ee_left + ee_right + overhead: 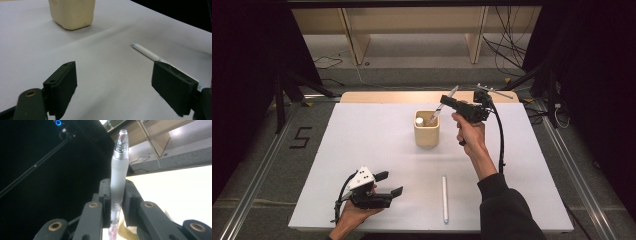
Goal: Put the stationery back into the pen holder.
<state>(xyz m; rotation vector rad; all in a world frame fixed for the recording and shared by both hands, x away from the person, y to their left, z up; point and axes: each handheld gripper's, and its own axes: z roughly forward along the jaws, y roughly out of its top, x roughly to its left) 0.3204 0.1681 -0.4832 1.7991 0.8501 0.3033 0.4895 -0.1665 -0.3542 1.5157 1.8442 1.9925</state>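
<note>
A cream cup stands mid-table with a white-capped item upright inside it. My right gripper is held above and just right of the cup, shut on a frosted clear pen that slants down, its lower end at the cup's mouth. In the right gripper view the pen is pinched between the jaws of the right gripper. My left gripper rests open at the front left. Its view shows the left gripper with nothing between its jaws, the cup and a white pen ahead.
A white pen lies on the white table near the front edge, between the two hands. Wooden furniture legs, cables and stand legs are beyond the table's far edge.
</note>
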